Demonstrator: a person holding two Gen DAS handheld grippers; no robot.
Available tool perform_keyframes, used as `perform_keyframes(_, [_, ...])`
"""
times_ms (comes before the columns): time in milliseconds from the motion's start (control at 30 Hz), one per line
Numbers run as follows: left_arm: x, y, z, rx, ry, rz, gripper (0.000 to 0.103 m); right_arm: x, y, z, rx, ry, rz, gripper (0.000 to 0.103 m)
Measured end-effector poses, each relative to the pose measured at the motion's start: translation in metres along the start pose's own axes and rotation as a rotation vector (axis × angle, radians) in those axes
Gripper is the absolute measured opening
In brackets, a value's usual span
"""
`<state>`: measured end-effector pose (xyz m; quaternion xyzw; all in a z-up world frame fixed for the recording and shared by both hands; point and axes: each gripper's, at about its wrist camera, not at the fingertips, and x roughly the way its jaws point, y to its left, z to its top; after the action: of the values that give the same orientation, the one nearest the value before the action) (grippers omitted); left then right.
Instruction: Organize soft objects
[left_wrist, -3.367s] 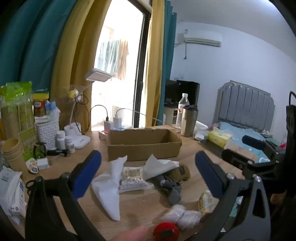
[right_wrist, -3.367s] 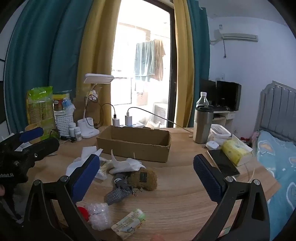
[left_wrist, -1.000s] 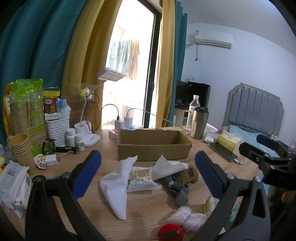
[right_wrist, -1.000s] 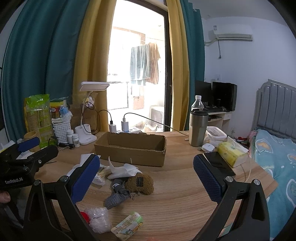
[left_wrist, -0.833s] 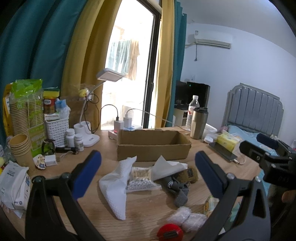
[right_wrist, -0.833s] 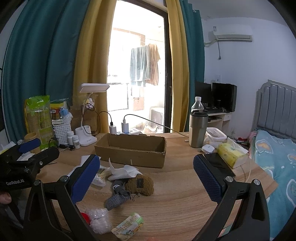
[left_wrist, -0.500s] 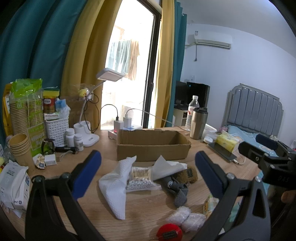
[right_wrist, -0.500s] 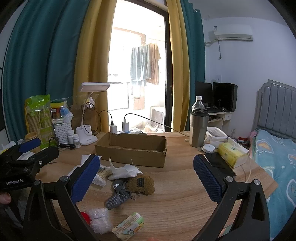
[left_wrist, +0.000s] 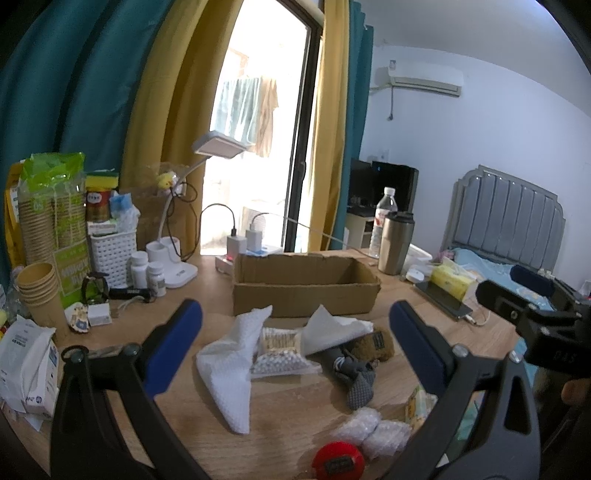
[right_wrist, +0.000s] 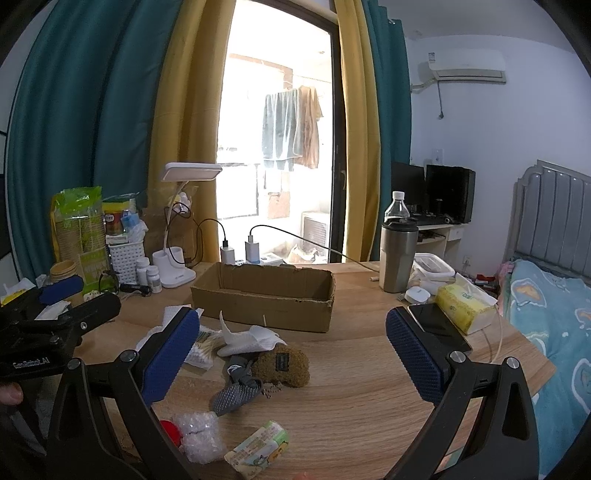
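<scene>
Both tongs, left (left_wrist: 293, 334) and right (right_wrist: 291, 349), stood wide and empty above the surface (right_wrist: 369, 387). We judged the brown plush (right_wrist: 284, 363), near the cardboard box (right_wrist: 264, 295), best pinched mid-body, clear of the grey sock (right_wrist: 234, 393).

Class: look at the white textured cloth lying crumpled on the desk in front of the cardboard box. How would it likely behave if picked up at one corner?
The white cloth already lies folded and peaked, so it is probably floppy and would drape. It looks thin, so likely light. Its waffled surface should grip well, not slip.
</scene>
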<state>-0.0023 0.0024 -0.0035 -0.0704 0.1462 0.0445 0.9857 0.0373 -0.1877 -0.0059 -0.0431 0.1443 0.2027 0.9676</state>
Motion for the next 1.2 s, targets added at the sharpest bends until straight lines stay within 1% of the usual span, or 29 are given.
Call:
perform_keyframes(133, [-0.002,-0.001,0.000,0.012,0.003,0.001,0.102,0.000,0.001,-0.003,-0.006,0.009,-0.002,0.103])
perform_keyframes(333, [0.004,0.002,-0.007,0.031,0.052,-0.007,0.102,0.006,-0.001,-0.013,-0.033,0.059,0.000,0.103])
perform_keyframes(467, [0.012,0.004,-0.016,0.029,0.110,-0.023,0.102,0.012,-0.001,-0.025,-0.031,0.104,0.016,0.103])
perform_keyframes(600, [0.017,0.000,-0.028,0.063,0.161,-0.040,0.102,0.019,0.003,-0.039,-0.041,0.149,0.036,0.103])
perform_keyframes(833, [0.031,-0.003,-0.056,0.102,0.295,-0.065,0.102,0.033,0.006,-0.063,-0.033,0.236,0.061,0.103])
perform_keyframes(967, [0.030,-0.008,-0.068,0.132,0.337,-0.091,0.102,0.034,0.011,-0.072,-0.043,0.256,0.076,0.103])
perform_keyframes(1133, [0.031,-0.020,-0.084,0.180,0.398,-0.158,0.101,0.037,0.013,-0.081,-0.053,0.279,0.089,0.103])
perform_keyframes(1200, [0.032,-0.023,-0.088,0.193,0.423,-0.169,0.101,0.038,0.014,-0.083,-0.050,0.286,0.092,0.102])
